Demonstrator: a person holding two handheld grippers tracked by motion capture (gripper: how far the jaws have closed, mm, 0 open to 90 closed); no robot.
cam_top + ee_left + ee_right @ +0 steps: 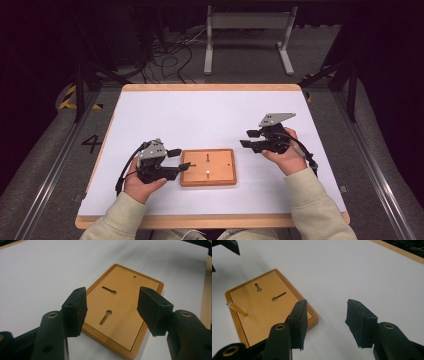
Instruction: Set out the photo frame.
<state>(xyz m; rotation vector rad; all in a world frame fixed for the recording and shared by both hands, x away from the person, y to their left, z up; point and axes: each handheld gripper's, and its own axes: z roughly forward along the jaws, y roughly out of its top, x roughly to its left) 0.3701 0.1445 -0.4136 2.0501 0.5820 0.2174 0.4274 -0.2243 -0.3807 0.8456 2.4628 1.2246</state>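
Note:
A flat wooden board [220, 167] with a raised rim lies near the front middle of the white table. It has two keyhole slots [105, 317] and a small round hole [134, 276]. A thin brass pin [236, 308] stands tilted near one edge of the board [262, 307]. My left gripper [181, 159] points right at the board's left edge. In its own view the left gripper [112, 310] is open, its jaws straddling the board [122, 300] with nothing pressed. My right gripper [246, 138] hovers right of the board. The right gripper [325, 322] is open and holds nothing.
The white table top [210, 115] has a wooden rim [210, 87]. Beyond it on the floor are loose cables [170, 55] and a grey metal frame [247, 35]. Black stand legs [82, 85] flank both sides.

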